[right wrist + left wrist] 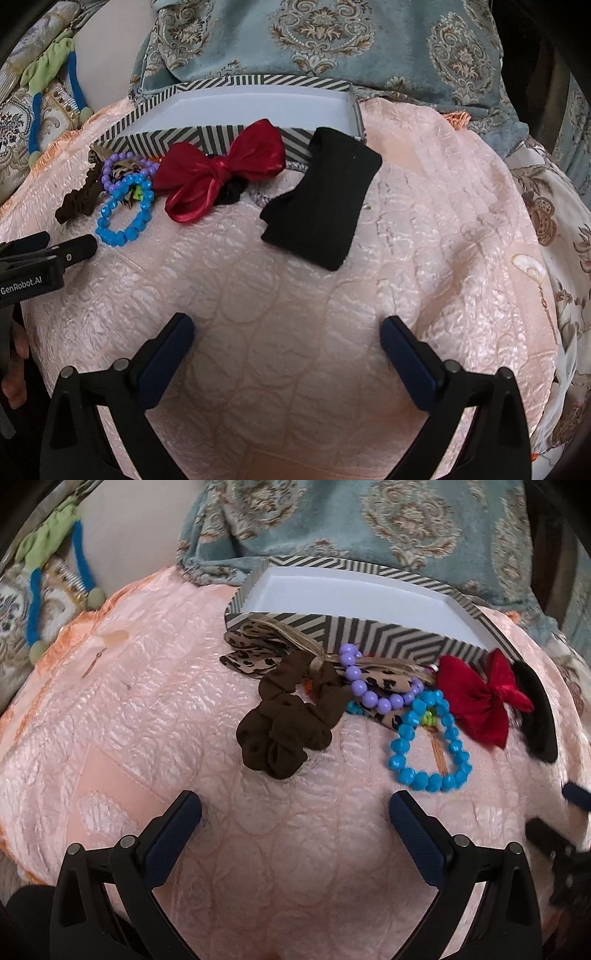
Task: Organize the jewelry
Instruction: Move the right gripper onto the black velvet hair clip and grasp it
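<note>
Both the left gripper (295, 808) and right gripper (286, 332) gape wide, holding nothing; bracelets (purple (364, 686), blue (430, 742)) lie before the striped box (332, 627).

A pink quilted bedspread (155, 716) with a puckered, stitched pattern covers the surface. Behind it lies a blue-grey velvety fabric (369, 48) with ornate beige medallions. At the far left, against a pale wall, hangs a green ruffled cloth piece (48, 535) with bright blue cords (79, 554) trailing down.
</note>
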